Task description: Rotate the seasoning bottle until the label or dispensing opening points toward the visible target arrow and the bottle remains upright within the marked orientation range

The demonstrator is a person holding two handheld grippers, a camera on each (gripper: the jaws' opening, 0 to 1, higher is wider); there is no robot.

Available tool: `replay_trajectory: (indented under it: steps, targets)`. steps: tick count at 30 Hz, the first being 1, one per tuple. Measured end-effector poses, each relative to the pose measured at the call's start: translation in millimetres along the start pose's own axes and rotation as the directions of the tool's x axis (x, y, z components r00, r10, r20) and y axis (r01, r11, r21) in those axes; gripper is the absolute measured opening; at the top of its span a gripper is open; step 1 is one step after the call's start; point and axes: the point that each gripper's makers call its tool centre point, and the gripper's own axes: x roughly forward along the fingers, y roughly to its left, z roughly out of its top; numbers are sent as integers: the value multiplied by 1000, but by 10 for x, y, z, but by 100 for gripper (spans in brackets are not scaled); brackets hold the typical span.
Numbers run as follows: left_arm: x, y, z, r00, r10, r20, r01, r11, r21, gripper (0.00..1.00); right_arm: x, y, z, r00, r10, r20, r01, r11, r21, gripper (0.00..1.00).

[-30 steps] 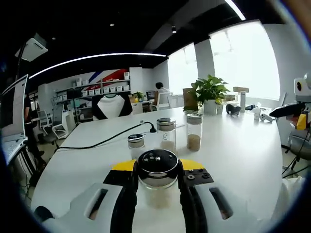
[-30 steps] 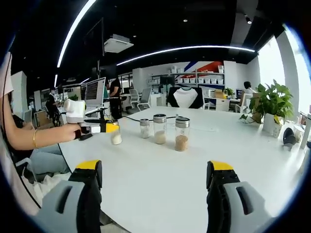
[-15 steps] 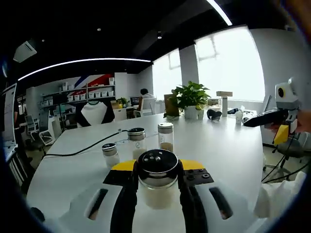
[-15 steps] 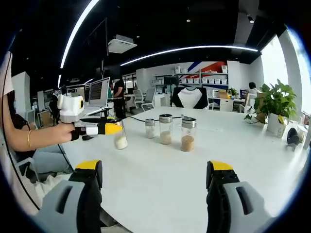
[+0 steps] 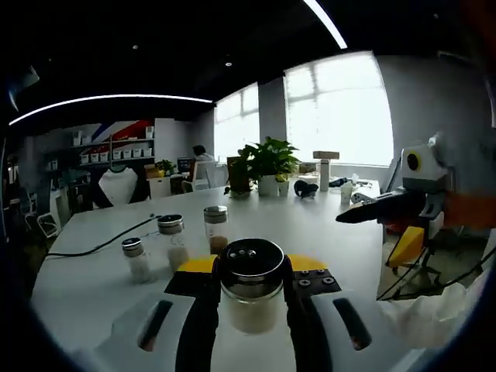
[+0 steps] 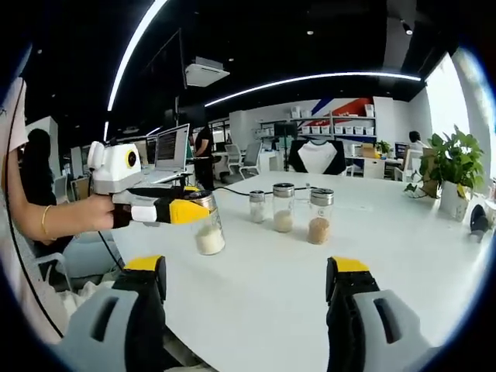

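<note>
My white table (image 6: pixel 256 271) carries a row of three jars, which I take as my landmark. Nearest me in the right gripper view stands the tallest jar (image 6: pixel 319 216), with brown grains; the middle jar (image 6: pixel 283 208) is just beside it, and the small jar (image 6: pixel 256 207) ends the row. A black cable (image 5: pixel 93 246) trails across the top from behind the small jar. Well beyond the row, on the far end, sits a potted plant (image 5: pixel 267 164), with a few small objects near it that I can't make out.
</note>
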Motion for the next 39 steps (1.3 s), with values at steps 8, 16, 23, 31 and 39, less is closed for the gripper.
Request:
replay_trajectory:
  steps: [8, 16, 23, 31, 39]
  targets:
    - [-47, -99, 4, 999, -32, 4, 32, 999, 6, 33, 58, 64, -56, 1000, 23, -13, -23, 1000, 11, 85]
    - [-44, -145, 22, 999, -51, 7, 51, 999, 19, 33, 130, 158, -34, 999, 52, -7, -52, 999, -4, 82]
    - [-29, -266, 55, 994, -106, 6, 106, 994, 35, 33, 252, 256, -45, 996, 86, -15, -86, 996, -17, 81]
    - [-65, -483, 15, 983, -183, -34, 185, 978, 94, 33, 375, 400, -22, 991, 137, -15, -137, 990, -27, 80]
    - [-96, -603, 35, 968, -248, -32, 250, 967, 45, 33, 532, 534, -107, 982, 186, -26, -187, 982, -38, 74]
